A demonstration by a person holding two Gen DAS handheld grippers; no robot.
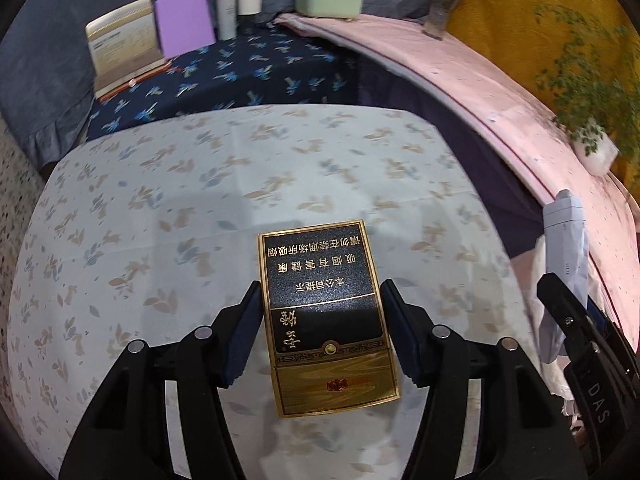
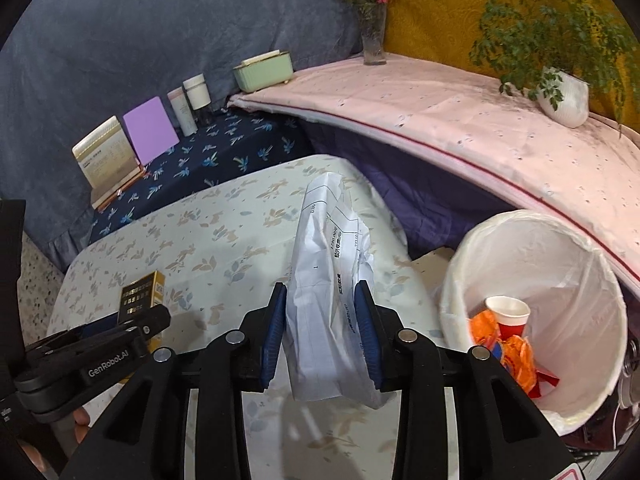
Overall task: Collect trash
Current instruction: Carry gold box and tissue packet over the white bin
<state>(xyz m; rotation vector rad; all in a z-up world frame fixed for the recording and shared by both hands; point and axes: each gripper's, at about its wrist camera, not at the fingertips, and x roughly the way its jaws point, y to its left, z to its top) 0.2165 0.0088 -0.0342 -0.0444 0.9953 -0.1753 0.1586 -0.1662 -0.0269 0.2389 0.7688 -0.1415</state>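
We hold trash in both tongs above the floral worktop (image 1: 168, 184).

The white-lined bin (image 2: 580, 360) beside the worktop holds a red paper cup (image 2: 507, 312) and orange wrappers (image 2: 516, 360). Our left tongs (image 1: 320, 332) pinch a black-and-gold cigarette pack (image 1: 326, 308) by its long sides, its long axis running away from us. Our right tongs (image 2: 320, 332) are clamped on a crumpled white paper (image 2: 328, 280), its length pointing forward, just left of the bin.
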